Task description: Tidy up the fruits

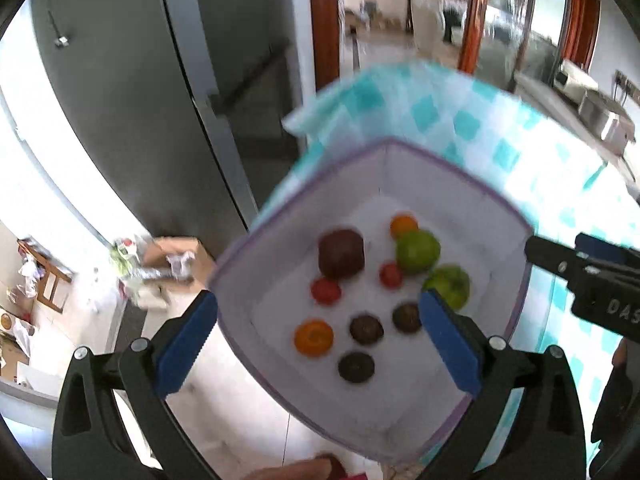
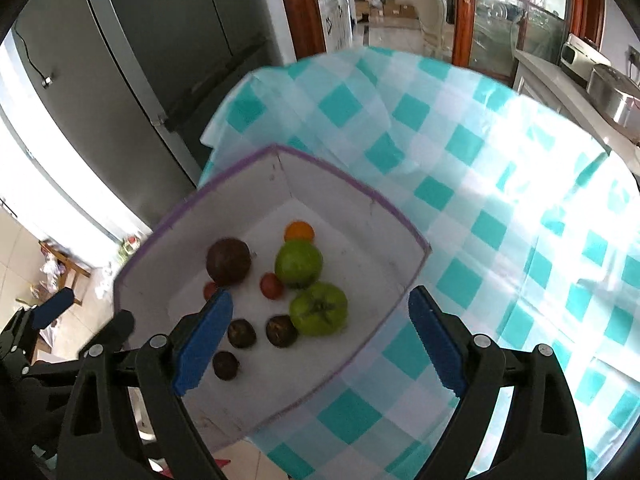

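A white box with a purple rim (image 1: 516,216) (image 2: 372,196) sits at the corner of a table. It holds two green fruits (image 1: 417,250) (image 2: 319,308), a large dark red fruit (image 1: 341,253) (image 2: 229,261), two oranges (image 1: 313,337) (image 2: 299,231), small red fruits (image 1: 326,290) (image 2: 271,285) and three small dark brown fruits (image 1: 366,329) (image 2: 241,333). My left gripper (image 1: 318,344) is open above the box, empty. My right gripper (image 2: 318,344) is open above the box's near right side, empty. The right gripper also shows in the left wrist view (image 1: 580,268).
The table wears a teal and white checked cloth (image 2: 500,208) (image 1: 460,120). A dark fridge (image 2: 152,60) (image 1: 132,92) stands to the left. Cluttered floor with a wooden stool (image 1: 48,280) lies lower left. A counter with appliances (image 2: 600,80) is at the far right.
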{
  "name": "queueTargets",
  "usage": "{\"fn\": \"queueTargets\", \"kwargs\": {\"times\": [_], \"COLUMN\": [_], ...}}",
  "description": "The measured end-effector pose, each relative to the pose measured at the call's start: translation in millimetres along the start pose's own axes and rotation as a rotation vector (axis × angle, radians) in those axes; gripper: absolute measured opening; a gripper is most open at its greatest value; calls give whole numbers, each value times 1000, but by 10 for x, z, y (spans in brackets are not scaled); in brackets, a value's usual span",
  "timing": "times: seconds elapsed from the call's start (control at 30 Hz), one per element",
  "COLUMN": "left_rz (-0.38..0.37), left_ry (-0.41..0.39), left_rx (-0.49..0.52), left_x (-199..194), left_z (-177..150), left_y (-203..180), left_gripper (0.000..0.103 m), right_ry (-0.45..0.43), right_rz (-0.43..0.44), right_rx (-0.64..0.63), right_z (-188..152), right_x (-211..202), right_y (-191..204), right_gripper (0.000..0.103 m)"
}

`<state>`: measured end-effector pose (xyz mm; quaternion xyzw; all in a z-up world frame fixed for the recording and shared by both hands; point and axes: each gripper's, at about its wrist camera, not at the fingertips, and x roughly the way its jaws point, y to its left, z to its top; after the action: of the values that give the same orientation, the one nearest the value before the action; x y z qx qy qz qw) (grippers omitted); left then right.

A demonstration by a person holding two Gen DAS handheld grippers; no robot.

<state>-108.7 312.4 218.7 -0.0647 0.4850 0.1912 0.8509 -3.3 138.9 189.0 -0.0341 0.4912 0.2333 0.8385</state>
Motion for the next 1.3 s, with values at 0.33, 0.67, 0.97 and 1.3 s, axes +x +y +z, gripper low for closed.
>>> {"fn": "queueTargets", "kwargs": {"times": [0.33, 0.67, 0.97, 1.3], "left_rz": [9, 14, 22, 28], "left_ry": [135, 195, 223, 246], "left_rx": [5, 10, 0, 6], "left_x": [468, 708, 804, 876], "left_z": [-262, -300, -324, -351], "left_y": [-70, -155, -194, -206], "left_gripper": [101, 101, 101, 101], "right_ry": [108, 153, 165, 159], "right_rz": [-34, -17, -2, -4], "right_rx": [-82, -80, -88, -113], "right_z": [-170, -162, -170, -199], "right_x": [399, 579, 637, 640], "right_y": [95, 20, -8, 48], "right_gripper": [87, 87, 87, 87]}}
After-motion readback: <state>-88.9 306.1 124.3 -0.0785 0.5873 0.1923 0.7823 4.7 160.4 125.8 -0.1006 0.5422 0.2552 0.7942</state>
